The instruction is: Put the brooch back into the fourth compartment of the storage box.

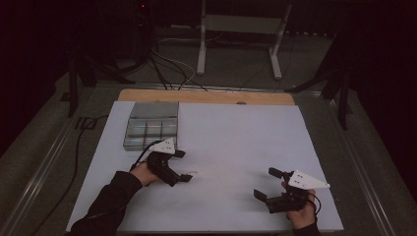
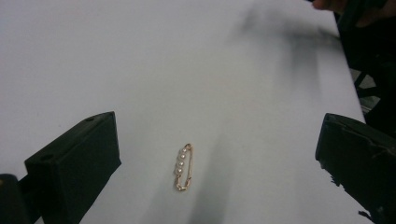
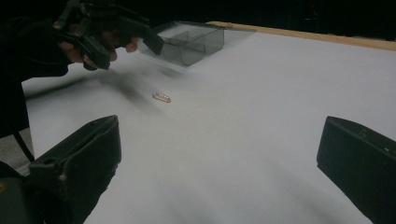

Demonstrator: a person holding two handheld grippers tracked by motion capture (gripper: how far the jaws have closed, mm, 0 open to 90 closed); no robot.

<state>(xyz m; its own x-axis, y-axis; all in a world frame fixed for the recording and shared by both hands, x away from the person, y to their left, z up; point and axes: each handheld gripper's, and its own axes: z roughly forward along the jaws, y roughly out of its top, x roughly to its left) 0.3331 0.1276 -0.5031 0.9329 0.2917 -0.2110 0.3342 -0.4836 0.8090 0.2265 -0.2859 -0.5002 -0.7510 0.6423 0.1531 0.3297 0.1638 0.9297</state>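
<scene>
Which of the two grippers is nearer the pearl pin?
The left gripper: the pearl pin lies on the table between its open fingers. The right gripper sits far across the white table.

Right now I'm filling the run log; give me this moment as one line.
left gripper: open, above pearl pin | pin: flat on white mat, untouched | right gripper: open, apart | compartment box: far left

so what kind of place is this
Probably a lab or recording setup, not a home: a white-topped table in a dark room, cables trailing over the floor, and a white metal stand behind it.
</scene>
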